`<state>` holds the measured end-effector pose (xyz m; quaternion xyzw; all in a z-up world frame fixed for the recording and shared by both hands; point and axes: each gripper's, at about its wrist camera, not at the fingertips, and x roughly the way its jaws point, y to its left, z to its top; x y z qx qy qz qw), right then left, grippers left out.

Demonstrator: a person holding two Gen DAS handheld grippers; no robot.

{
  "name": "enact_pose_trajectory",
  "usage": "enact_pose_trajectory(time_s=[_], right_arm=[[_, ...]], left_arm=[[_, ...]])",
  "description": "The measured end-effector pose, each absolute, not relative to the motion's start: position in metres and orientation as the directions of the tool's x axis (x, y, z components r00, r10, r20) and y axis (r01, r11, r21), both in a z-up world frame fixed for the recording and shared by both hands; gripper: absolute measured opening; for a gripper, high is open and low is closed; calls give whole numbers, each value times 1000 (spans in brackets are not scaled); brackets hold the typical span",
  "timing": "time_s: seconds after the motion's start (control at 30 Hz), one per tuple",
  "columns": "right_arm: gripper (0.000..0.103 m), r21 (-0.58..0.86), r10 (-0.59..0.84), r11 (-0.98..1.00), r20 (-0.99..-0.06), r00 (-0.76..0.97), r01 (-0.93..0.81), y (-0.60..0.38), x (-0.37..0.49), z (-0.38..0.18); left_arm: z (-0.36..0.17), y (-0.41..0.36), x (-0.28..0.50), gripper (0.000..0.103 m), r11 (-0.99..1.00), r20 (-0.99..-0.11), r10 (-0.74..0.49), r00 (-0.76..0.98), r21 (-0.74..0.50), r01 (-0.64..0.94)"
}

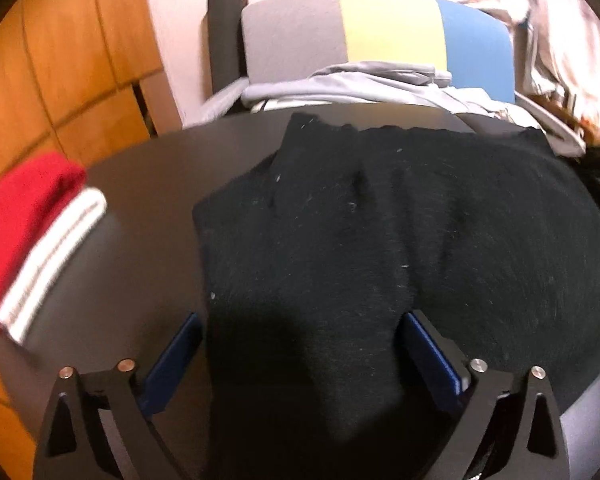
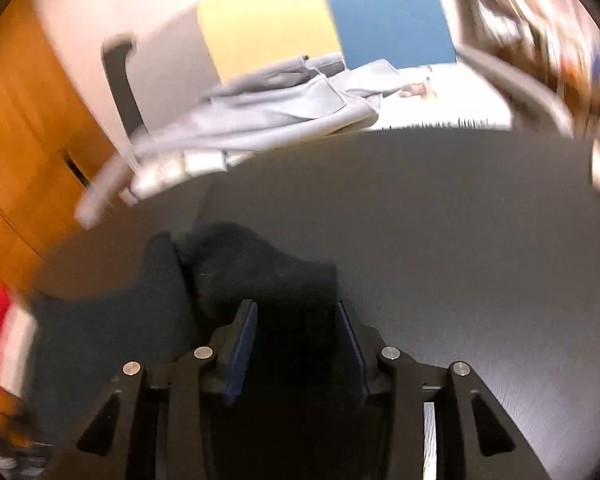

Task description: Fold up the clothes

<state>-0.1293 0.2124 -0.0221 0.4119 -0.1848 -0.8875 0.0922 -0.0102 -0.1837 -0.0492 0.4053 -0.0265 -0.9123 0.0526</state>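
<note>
Here, far left on the dark table [image 1: 148, 200], I log a folded stack [image 1: 32, 240]: a red piece on top with a white striped one under it, lying squared off near the table edge. That much looks finished, though I can't say who put it so.

Moving right, my left gripper [image 1: 300, 344] has its jaws wide apart, straddling a narrow hanging run of the black garment [image 1: 380, 220]. The blue pads stand clear of the cloth on either side, so nothing is pinched there. The garment itself lies spread over the middle and right of the table, its far edge near the back rim, with a few creases by the upper left corner; it is laid out fairly flat, not yet a compact fold.

Further right, my right gripper [image 2: 296, 320] has its jaws narrower, with a bunched lump of the black cloth between the pads. The right wrist view is smeared by motion; I think the pads are pressing the cloth, but I cannot tell for certain.

Behind the table, a grey garment [image 2: 268, 108] lies rumpled on the striped chair [image 1: 380, 28], unfolded.

My reading: one stack done, black piece in hand, grey one waiting.
</note>
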Motion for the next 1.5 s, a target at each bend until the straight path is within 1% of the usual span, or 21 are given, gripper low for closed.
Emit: enact_pose_trajectory(time_s=[0.07,0.13,0.2,0.27,0.37,0.47,0.6,0.63,0.7,0.73,0.9,0.93,0.97,1.0,1.03,1.07,1.13,1.2,1.23,1.4,1.5], right_arm=[[42,465,-355,-885,-644,-678,21,227,-97,-14],[42,490,-386,-871,-634,-670,39,235,-66,-12],[44,510,-414,-860,-660,-627,31,237,-46,-16],[44,539,-451,-842,-668,-592,33,233,-35,-24],[46,587,-514,-808,-658,-551,52,223,-24,-34],[52,614,-555,-786,-647,-522,75,213,-21,-41],[53,659,-598,-748,-618,-510,77,207,-41,-45],[53,677,-609,-733,-608,-510,68,208,-48,-46],[53,689,-617,-722,-604,-505,58,209,-57,-48],[53,693,-620,-718,-601,-504,57,209,-61,-48],[54,716,-639,-695,-573,-513,66,210,-68,-53],[53,730,-646,-682,-564,-514,55,211,-71,-55],[53,744,-652,-667,-556,-516,42,212,-74,-57],[53,755,-658,-655,-549,-516,32,214,-76,-59],[53,759,-662,-650,-547,-513,29,215,-75,-59],[53,760,-665,-649,-547,-508,32,216,-74,-59],[49,756,-667,-654,-551,-502,38,216,-74,-59],[32,749,-660,-662,-564,-496,30,214,-75,-63],[15,756,-664,-655,-565,-491,16,213,-76,-67],[14,868,-734,-496,-431,-524,-19,220,-72,-80],[14,921,-765,-384,-355,-538,-62,228,-67,-84]], left_arm=[[-47,-187,-7,102,-996,-740,-88,-667,44,83],[-43,-192,-3,101,-995,-732,-76,-677,9,101],[-39,-197,2,92,-993,-723,-64,-688,-26,119],[-31,-193,14,87,-991,-694,-32,-719,-71,113],[-21,-176,33,80,-991,-651,64,-757,-129,28],[-15,-153,43,80,-990,-618,138,-774,-116,-83],[-9,-126,50,80,-983,-589,177,-789,-59,-177],[-6,-123,51,77,-983,-581,174,-795,-54,-176],[0,-118,54,59,-984,-565,169,-807,-46,-174],[3,-115,55,55,-984,-557,167,-814,-41,-173],[18,-103,63,54,-985,-516,155,-842,-20,-169],[14,-97,58,53,-981,-533,178,-827,-33,-190],[8,-91,52,48,-976,-552,203,-808,-48,-212],[3,-85,46,34,-970,-571,228,-789,-63,-234],[-2,-78,41,25,-963,-588,252,-768,-79,-256],[-8,-72,35,12,-956,-605,276,-747,-95,-277],[-23,-55,29,11,-946,-644,284,-710,-70,-315],[-35,-46,29,9,-942,-662,287,-692,-64,-329],[-40,-47,33,9,-944,-659,289,-695,-74,-322],[-39,-49,28,9,-946,-674,289,-680,-94,-309],[-29,-64,30,10,-960,-682,256,-685,-94,-265]])
